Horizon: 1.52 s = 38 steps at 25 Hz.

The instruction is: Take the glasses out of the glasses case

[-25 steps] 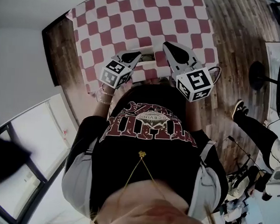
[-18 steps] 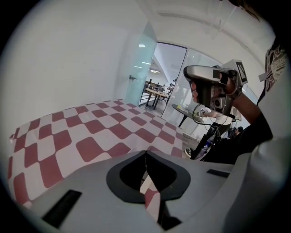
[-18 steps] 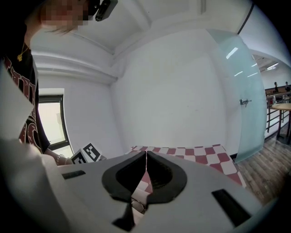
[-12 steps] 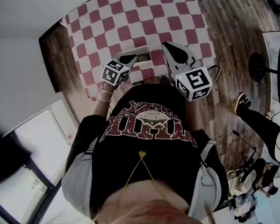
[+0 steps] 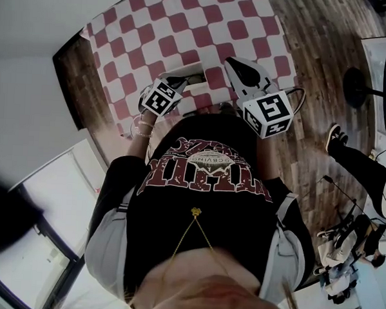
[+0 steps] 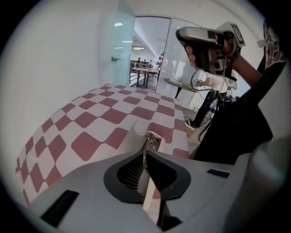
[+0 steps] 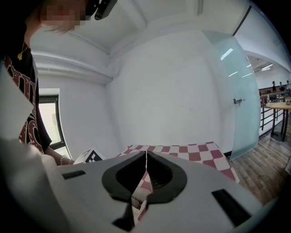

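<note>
Checkered tablecloth (image 5: 187,27) is bearing the glasses case (image 6: 132,136), left gripper (image 6: 144,151) pinching its edge, likely steadying it (right gripper (image 7: 145,152) hovering closed, empty)

Place: an open-plan office or lab floor rather than a home.
Walls: a tall, bare white wall (image 7: 168,91).
Partition: a frosted glass panel (image 7: 232,91) with a metal handle, standing at the room's edge.
Floor: wood planks (image 5: 315,47).
Beyond: an opening onto long tables (image 6: 144,72) under strip lights (image 6: 138,48), and a railing (image 7: 268,119) near them.
Gear: stands and cables (image 5: 346,249) on the floor, beside a second person's leg (image 5: 353,175), and a round pedestal base (image 5: 356,94).
Cloth: red-and-white checked cloth (image 5: 187,27), spread flat.
Window: a dark-framed window (image 5: 48,201) set low in the white wall.
</note>
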Available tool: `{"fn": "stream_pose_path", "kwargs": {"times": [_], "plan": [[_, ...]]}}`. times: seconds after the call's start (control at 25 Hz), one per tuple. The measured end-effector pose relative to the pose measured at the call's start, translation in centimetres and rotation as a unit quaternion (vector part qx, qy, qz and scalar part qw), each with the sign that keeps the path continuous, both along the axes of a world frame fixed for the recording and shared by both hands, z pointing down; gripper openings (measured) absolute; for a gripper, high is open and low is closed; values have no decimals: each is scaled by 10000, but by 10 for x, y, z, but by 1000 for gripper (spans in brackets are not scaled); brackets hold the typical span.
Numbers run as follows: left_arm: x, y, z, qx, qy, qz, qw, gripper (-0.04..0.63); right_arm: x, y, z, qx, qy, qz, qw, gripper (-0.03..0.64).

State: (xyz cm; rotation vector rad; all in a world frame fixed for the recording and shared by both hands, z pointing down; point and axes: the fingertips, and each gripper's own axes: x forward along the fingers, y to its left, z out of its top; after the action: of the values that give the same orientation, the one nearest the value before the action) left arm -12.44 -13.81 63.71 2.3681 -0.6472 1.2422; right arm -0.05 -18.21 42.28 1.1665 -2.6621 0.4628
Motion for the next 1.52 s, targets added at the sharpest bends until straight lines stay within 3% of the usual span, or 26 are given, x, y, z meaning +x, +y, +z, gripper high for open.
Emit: {"fn": "stream_pose_path", "kwargs": {"times": [0.12,0.24,0.44,0.68,0.92,1.12,1.52], "plan": [[-2,4,6,182,-546,410,9975,49,3,2,1,-29,3,35,10000,21],[-4,4,10,391,-1096,862,9895,57,5,4,3,-53,9,46,10000,21],[-4,5,14,722,-2010,1792,9604,64,7,6,6,-86,22,64,9999,21],[1,12,23,210,-2061,2033,9570,64,9,6,6,-105,-5,114,9999,21],[3,12,27,29,-2252,2260,9477,60,14,5,8,-127,-71,139,9998,21],[0,11,28,-357,-2376,2171,9461,44,15,6,8,-133,-122,122,9998,21],[0,10,31,-548,-2849,2134,9329,43,15,3,7,-118,-169,-1,9998,21]]}}
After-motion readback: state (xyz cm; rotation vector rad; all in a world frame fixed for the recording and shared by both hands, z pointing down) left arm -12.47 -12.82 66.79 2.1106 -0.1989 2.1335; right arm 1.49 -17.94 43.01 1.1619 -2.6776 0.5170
